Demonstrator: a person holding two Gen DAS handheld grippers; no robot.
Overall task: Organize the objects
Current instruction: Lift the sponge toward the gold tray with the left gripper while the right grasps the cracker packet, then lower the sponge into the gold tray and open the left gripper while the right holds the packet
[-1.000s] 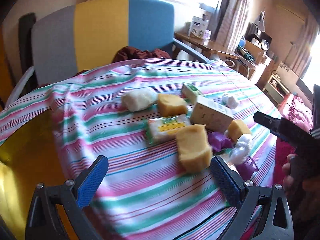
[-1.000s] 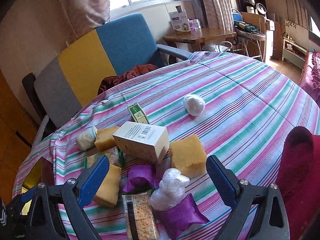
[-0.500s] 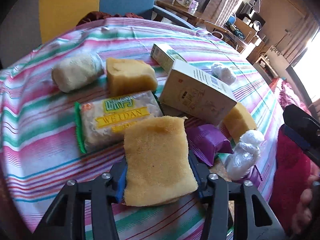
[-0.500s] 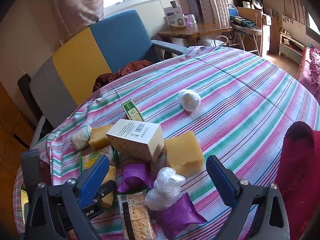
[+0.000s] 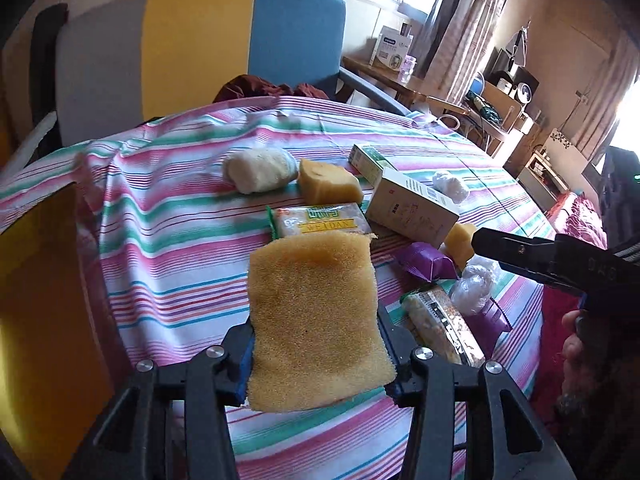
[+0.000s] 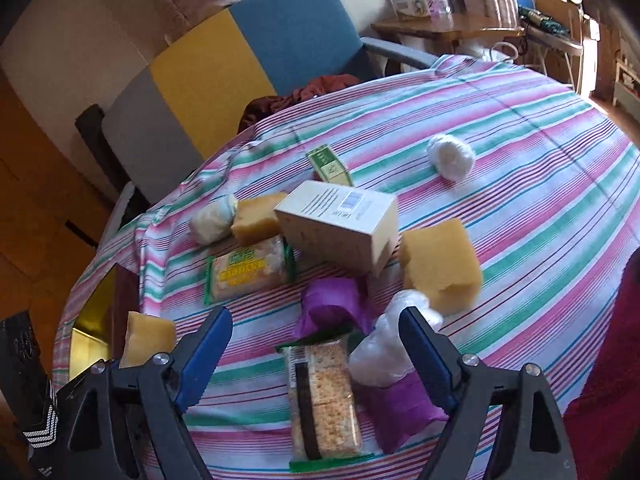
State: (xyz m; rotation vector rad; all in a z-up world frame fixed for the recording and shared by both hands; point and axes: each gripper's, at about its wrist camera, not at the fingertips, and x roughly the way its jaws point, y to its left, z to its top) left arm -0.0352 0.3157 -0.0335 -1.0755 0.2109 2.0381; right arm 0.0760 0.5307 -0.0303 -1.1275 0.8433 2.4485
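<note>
striped tabletop [image 5: 168, 240] lies bare leftward; left gripper [image 5: 316, 364] pinches a sponge [image 5: 316, 316] that hides its fingertips, while right gripper [image 6: 316, 344], closing, straddles the cracker pack [image 6: 322, 400].

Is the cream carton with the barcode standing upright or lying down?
Lying down. The cream carton rests on a long side on the striped cloth, barcode panel facing up.

Left claw [image 5: 316, 360] clamped on a sponge [image 5: 314, 320]; right claw [image 6: 316, 360] has been closing, nothing gripped.

The left gripper [image 5: 316, 354] has shut on a sponge [image 5: 314, 316] and lifted it. The right gripper [image 6: 316, 354] has been closing around the cracker pack [image 6: 322, 400], not touching.
</note>
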